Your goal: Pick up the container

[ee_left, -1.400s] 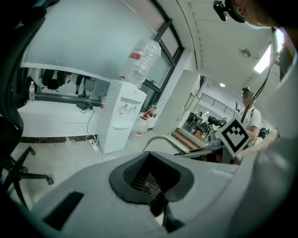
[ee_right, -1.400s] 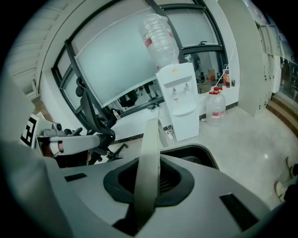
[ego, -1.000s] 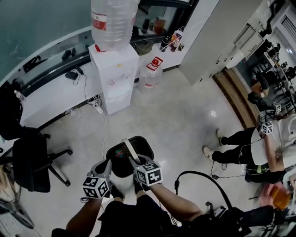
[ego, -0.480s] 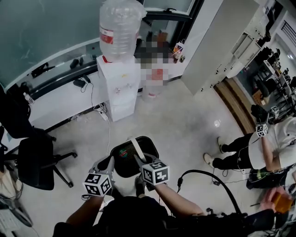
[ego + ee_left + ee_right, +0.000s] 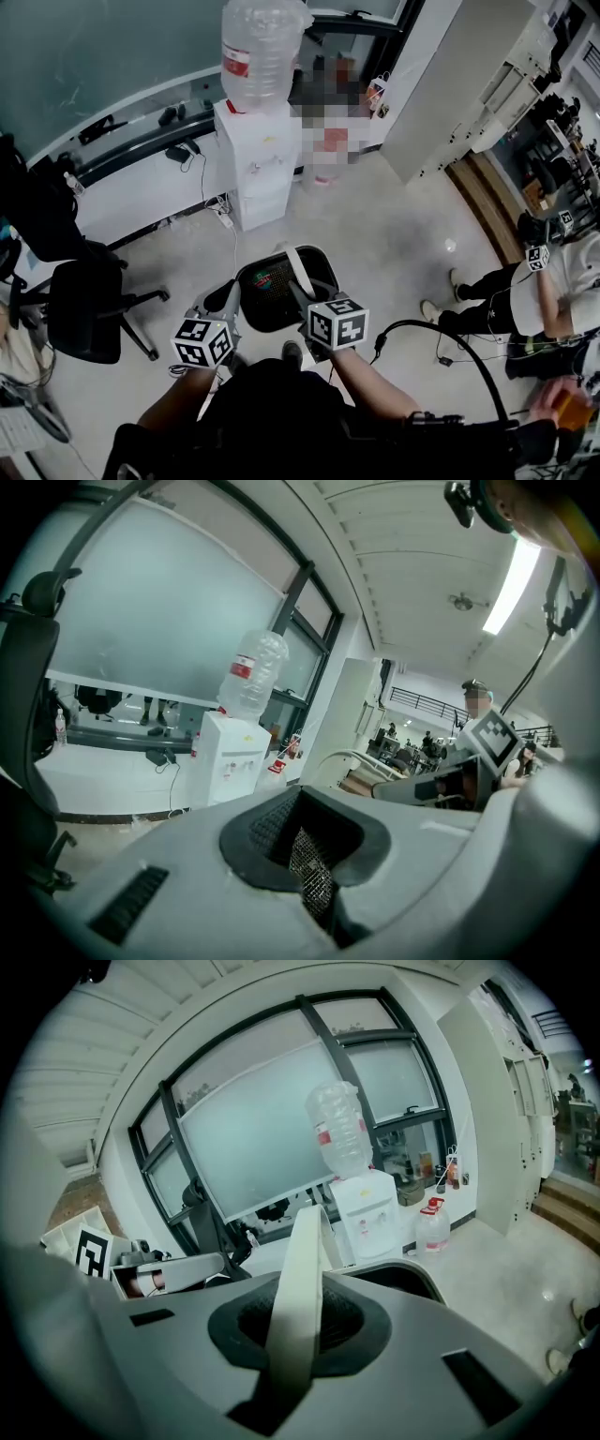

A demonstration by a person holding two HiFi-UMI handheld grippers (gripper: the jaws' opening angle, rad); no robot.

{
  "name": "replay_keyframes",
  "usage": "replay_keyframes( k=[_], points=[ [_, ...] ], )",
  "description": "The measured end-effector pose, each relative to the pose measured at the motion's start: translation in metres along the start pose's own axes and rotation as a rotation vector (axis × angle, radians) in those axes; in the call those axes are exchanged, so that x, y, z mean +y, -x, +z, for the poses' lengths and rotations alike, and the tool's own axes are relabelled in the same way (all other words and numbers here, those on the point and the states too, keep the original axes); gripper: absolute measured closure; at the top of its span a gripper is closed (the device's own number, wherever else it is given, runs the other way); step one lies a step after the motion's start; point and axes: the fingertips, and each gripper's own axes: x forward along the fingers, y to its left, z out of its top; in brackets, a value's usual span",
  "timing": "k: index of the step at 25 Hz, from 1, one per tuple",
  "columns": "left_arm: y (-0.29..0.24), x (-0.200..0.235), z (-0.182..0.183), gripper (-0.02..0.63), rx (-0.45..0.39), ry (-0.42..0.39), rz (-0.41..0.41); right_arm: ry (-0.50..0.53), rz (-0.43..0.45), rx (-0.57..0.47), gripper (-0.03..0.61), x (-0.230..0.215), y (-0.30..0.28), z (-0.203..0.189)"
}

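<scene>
1 container (image 5: 260, 315); 2 grippers, the left gripper (image 5: 229, 294) and the right gripper (image 5: 304, 298); 1 water dispenser (image 5: 258, 164); 2 water bottles, a top bottle (image 5: 261, 47) and a floor bottle (image 5: 433, 1226); 1 office chair (image 5: 84, 314), perhaps a 2nd in the dark behind it; 1 seated person (image 5: 562, 281).

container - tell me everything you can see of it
The container is a black, rounded bin with fine mesh walls, open on top, with a white strap-like handle arching over it. It is held upright over the pale floor. The left claw pinches its mesh rim. The right claw is shut on the handle.
</scene>
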Motion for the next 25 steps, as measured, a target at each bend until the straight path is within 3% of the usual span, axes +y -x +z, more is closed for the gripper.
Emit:
replay_keyframes(
  k=[14, 25],
  points=[
    [0.008, -0.015, 0.052, 0.603, -0.065, -0.046, -0.001, -0.001, 0.005, -0.081, 0.535, 0.009, 0.023, 0.049],
    [0.013, -0.021, 0.065, 0.603, -0.070, -0.084, 0.017, 0.021, 0.009, -0.101, 0.535, 0.012, 0.028, 0.057]
  ],
)
